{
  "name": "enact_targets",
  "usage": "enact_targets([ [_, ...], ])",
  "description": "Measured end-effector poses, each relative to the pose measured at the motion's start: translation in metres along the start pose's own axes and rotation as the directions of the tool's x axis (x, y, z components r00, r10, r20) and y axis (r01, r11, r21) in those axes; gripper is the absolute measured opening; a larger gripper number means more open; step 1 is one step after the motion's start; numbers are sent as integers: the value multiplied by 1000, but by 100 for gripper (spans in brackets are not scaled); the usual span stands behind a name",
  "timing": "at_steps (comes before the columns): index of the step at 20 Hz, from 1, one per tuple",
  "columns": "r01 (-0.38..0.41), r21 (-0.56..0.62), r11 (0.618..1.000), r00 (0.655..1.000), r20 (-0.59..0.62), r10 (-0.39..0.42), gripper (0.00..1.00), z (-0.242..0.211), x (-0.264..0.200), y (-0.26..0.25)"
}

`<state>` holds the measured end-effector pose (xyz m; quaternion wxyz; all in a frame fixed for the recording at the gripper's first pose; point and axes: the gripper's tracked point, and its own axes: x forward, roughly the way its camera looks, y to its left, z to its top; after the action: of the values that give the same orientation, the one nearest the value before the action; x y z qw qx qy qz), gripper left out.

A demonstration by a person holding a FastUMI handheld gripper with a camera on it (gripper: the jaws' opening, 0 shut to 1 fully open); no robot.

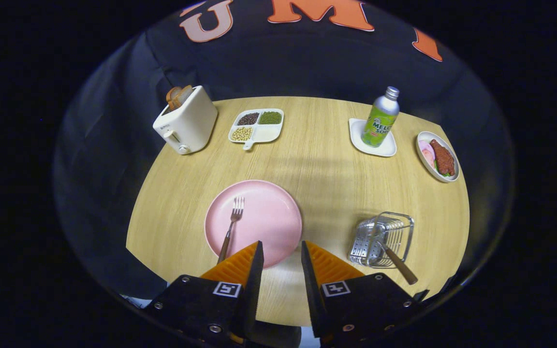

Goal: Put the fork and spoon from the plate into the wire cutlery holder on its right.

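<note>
The gripper (281,249) sits nearest, its 2 ridged, wedge-shaped fingers spread apart with nothing between them, tips over the near rim of the plate (269,217). That gap and height suit a hover before a reach, I judge, not a grasp.

The plate is round, smooth and pink, with a shallow raised rim. On its left half lies the fork (231,223), a thin metal piece with tines pointing away and a darker handle running back toward the left finger, its end overhanging the rim. That overhang likely gives the fingers something to pinch without scraping the plate.

To the right of the plate stands the cutlery holder (381,240), a box of bright wire with a perforated metal panel. 1 utensil with a brown wooden handle (398,265) already leans in it, probably the spoon, though its head is hidden. So 1 of 2 items seems done.

The table (317,164) is round, pale wood-grain. Beyond stand a toaster (186,126), a divided dish (256,125) and a bottle (380,121).
</note>
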<state>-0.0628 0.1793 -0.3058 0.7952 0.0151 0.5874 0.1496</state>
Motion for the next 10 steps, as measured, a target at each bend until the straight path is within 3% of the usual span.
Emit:
enact_targets([
  [5,-32,5,999,999,-10,32,70,-3,32,45],
  [10,-48,8,999,999,-24,48,77,-18,70,75],
])
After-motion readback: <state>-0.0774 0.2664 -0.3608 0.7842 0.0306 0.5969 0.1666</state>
